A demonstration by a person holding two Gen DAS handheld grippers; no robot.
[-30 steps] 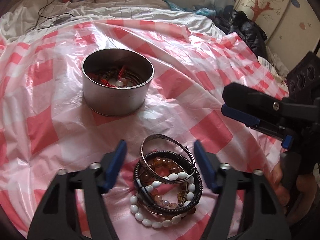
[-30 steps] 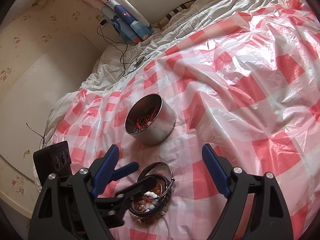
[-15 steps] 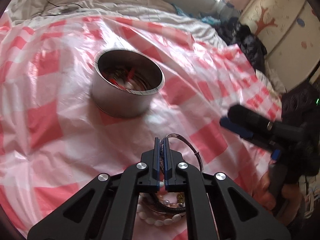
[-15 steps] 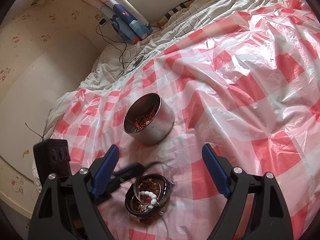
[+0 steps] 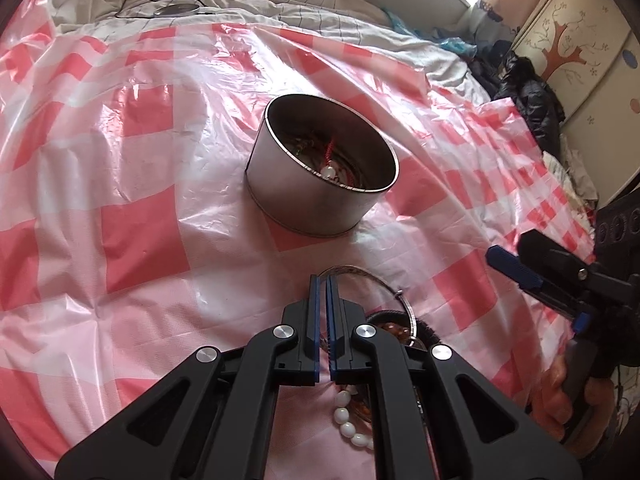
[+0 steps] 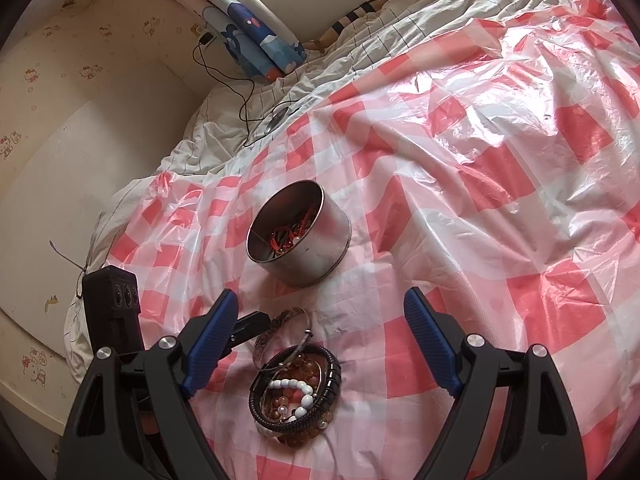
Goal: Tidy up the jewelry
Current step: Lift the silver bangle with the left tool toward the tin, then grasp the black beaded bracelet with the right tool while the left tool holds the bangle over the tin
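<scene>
Bangle – a thin silver hoop – stands tilted up off the pile of bracelets, its near rim pinched in the left gripper, whose blue pads have just closed on the metal band. The pile lies on the checked plastic sheet spread over the bed, toward the sheet's near edge. Beyond it, toward the middle of the sheet, sits the round metal tin, open-topped with red cord and beads already inside. From the pinched hoop the tin lies straight ahead along the left gripper's fingers, so the carry looks like a short lift and forward reach – the left hand is plainly nearer. The right gripper hangs spread wide and empty over the pile, the tin ahead of it
</scene>
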